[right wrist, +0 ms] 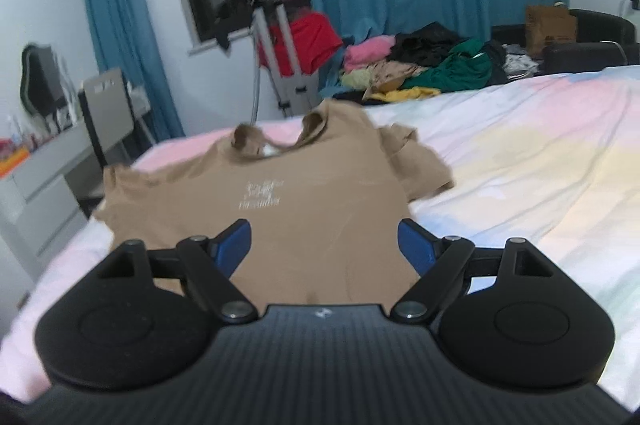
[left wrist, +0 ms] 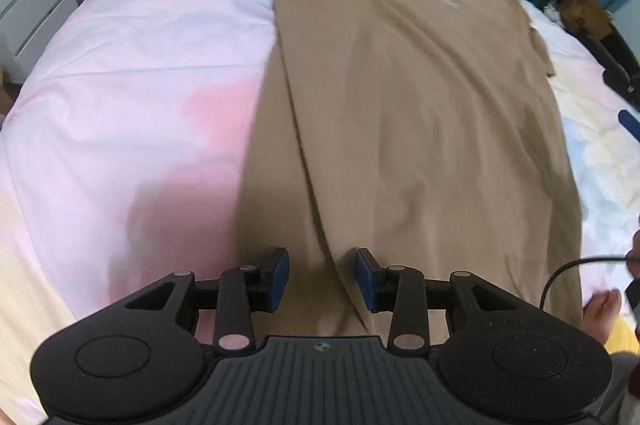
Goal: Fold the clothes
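- Your left gripper (left wrist: 322,275) hovers fingers apart, empty, over the tan T-shirt (left wrist: 400,105) spread flat on the bed (left wrist: 120,85).
- Right gripper (right wrist: 324,249): released too, above the hem.
- Clothes pile (right wrist: 420,65) crowds the far edge, beside the drying rack (right wrist: 280,53).

We've got 1 bed (right wrist: 520,153) w/ a pastel sheet (left wrist: 132,97), pink, white, pale yellow & light blue patches. Lying flat on it: 1 tan t-shirt (right wrist: 320,209), chest print facing up, collar toward the far edge, 1 sleeve bunched up on the right side in the right wrist view. At the bed's far edge sits a pile of mixed clothes (right wrist: 424,69), pink, black, green, yellow; whether it rests on the bed, we can't tell.
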A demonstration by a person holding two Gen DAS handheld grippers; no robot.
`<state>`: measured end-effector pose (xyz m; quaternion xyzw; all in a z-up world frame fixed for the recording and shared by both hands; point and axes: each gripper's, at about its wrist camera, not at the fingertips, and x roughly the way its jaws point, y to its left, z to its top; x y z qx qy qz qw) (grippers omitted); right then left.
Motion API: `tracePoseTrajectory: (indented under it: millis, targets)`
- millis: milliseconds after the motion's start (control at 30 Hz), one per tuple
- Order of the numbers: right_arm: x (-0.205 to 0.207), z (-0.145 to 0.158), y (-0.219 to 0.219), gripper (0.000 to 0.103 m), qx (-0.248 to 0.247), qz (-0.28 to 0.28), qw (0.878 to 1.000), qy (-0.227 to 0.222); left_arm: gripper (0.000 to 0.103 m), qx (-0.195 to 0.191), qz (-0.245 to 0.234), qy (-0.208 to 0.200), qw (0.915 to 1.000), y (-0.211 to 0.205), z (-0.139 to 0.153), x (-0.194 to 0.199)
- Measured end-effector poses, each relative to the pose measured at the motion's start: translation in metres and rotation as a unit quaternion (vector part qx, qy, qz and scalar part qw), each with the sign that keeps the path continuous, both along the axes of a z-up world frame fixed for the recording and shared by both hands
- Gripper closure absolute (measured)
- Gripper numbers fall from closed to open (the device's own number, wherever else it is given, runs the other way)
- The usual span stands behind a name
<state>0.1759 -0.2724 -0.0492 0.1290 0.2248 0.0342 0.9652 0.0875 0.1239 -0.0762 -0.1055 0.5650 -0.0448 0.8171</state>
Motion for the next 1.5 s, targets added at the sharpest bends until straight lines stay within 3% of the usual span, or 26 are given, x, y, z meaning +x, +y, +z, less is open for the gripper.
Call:
tracePoseTrajectory:
  millis: [67, 133, 167, 200, 400, 533, 600, 767, 833, 900, 933, 1033, 1067, 1200, 1333, 1500]
  targets:
    - [-0.011, 0.004, -0.013, 0.021, 0.024, -0.013, 1.0, -0.001, 0.065, 0.0, -0.004, 0.001, 1.0, 0.0, -0.001, -0.006]
    - [-0.019, 0.003, -0.025, 0.021, 0.038, -0.026, 0.999, 0.003, 0.079, 0.0, -0.007, 0.002, 1.0, 0.001, -0.002, -0.011]
    - [-0.022, 0.0, -0.029, 0.021, 0.038, -0.034, 0.999, 0.005, 0.095, 0.0, -0.009, 0.003, 1.0, 0.001, -0.003, -0.014]
    - [-0.023, -0.002, -0.032, 0.021, 0.037, -0.041, 0.998, 0.009, 0.098, -0.002, -0.006, 0.004, 1.0, 0.003, -0.002, -0.016]
    - [-0.016, -0.013, -0.04, 0.021, 0.041, -0.059, 0.997, 0.028, 0.101, -0.033, 0.016, -0.019, 0.9992, 0.04, 0.037, -0.036]
    - [-0.013, -0.013, -0.039, 0.021, 0.042, -0.053, 0.997, 0.021, 0.101, -0.003, 0.065, -0.015, 0.9978, 0.079, 0.056, -0.034]
    - [-0.011, -0.014, -0.04, 0.021, 0.045, -0.051, 0.997, 0.021, 0.101, 0.027, 0.087, -0.001, 0.9958, 0.094, 0.051, -0.031]
    - [-0.009, -0.016, -0.04, 0.021, 0.049, -0.047, 0.997, 0.025, 0.1, 0.059, 0.082, 0.034, 0.9943, 0.084, 0.028, -0.022]
    - [-0.01, -0.015, -0.04, 0.021, 0.047, -0.046, 0.998, 0.023, 0.094, 0.065, 0.074, 0.026, 0.9949, 0.065, 0.032, -0.023]
    - [-0.012, -0.013, -0.039, 0.021, 0.044, -0.045, 0.998, 0.019, 0.079, 0.07, 0.073, 0.006, 0.9949, 0.054, 0.035, -0.018]
    - [-0.012, -0.012, -0.038, 0.021, 0.042, -0.045, 0.998, 0.017, 0.078, 0.073, 0.073, -0.005, 0.9947, 0.049, 0.036, -0.014]
    - [-0.013, -0.01, -0.036, 0.021, 0.036, -0.044, 0.998, 0.012, 0.064, 0.087, 0.065, -0.058, 0.9924, 0.027, 0.052, -0.024]
    - [-0.013, -0.009, -0.035, 0.021, 0.033, -0.044, 0.998, 0.011, 0.055, 0.1, 0.056, -0.084, 0.9899, 0.018, 0.059, -0.026]
    - [-0.014, -0.008, -0.032, 0.021, 0.022, -0.043, 0.999, 0.006, 0.041, 0.129, 0.033, -0.182, 0.9742, -0.022, 0.088, -0.032]
    - [-0.017, -0.006, -0.028, 0.021, 0.003, -0.046, 0.999, -0.009, 0.026, 0.088, 0.037, -0.27, 0.9583, -0.064, 0.122, -0.03]
    - [-0.027, 0.002, -0.019, 0.021, -0.026, -0.035, 0.998, -0.053, 0.009, 0.097, 0.02, -0.35, 0.9314, -0.115, 0.137, 0.007]
